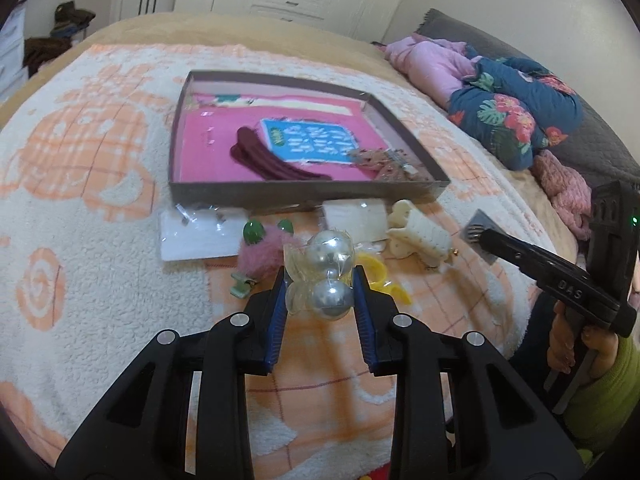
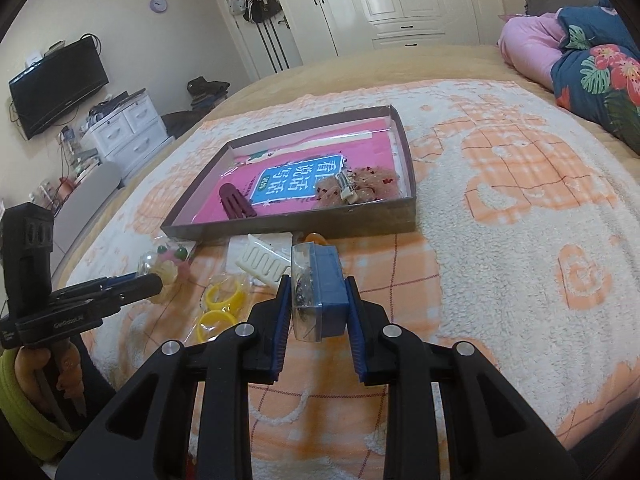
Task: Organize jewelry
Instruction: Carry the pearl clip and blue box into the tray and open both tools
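Crinkly clear plastic wraps the silver pearl earrings (image 1: pixel 329 276); left gripper (image 1: pixel 320 292) fingers clenched on the packet, lifted over the fleecy bed blanket (image 1: pixel 100 240). Right gripper (image 2: pixel 318 304) fingers clenched on a small blue box (image 2: pixel 328 292) with a clear lid. Brown cardboard tray (image 1: pixel 304 196) lies just ahead. Risk: slick film and round beads could slip free and roll into the pile; hard box may twist loose.
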`<state>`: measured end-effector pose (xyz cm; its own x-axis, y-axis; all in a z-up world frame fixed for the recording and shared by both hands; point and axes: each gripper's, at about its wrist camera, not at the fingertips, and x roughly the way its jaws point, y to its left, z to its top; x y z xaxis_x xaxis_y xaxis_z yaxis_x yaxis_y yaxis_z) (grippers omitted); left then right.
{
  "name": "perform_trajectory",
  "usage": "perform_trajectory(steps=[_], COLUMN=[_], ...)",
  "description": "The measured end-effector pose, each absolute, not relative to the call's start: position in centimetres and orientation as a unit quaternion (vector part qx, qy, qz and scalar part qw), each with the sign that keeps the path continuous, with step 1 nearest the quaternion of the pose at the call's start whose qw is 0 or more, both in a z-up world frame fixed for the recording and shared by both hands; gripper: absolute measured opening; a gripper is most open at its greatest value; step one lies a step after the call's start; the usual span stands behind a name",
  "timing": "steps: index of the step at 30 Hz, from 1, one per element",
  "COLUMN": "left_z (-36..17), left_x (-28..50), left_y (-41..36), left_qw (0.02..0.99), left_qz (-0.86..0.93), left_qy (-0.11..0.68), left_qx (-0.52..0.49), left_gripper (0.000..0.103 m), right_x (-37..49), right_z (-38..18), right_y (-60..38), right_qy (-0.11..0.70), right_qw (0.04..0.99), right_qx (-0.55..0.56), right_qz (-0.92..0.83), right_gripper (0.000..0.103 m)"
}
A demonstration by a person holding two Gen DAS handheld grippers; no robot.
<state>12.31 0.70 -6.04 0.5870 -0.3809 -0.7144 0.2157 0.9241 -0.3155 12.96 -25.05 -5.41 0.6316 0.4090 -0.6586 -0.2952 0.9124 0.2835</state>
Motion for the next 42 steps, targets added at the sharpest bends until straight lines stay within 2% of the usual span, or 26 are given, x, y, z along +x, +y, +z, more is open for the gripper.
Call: perform_trajectory(steps=[18,24,33,42], left_z=[-8.6,-7.5,-5.6,-3.1], left_x=[11.4,11.2,11.5,14.4], left_y=[-1.2,-1.8,-3.6,-1.9], left_qw=[0.858,0.870,0.884,0.903], left_qz=[-0.183,-0.185,-0.196,-0.178], left_qy=[0.473,0.452,0.421,0.386], left_qx=[-0.080,-0.069,-0.044,-0.060], left_gripper=[0.025,0.019,0.018,0.018], right_x=[13.0,12.9,13.1,14.1], right_z=[-5.5,-5.3,-5.1,-4.3], right_y=[-25.2,-25.1,-25.5,-25.5], right_qy=[0.384,0.380,0.376,0.364], right_qw=[0.899,0.900,0.901,0.908], right_qx=[0.082,0.084,0.090,0.080], right_qz=[0.194,0.196,0.195,0.191], right_gripper=[0.025,0.025,0.025,0.025])
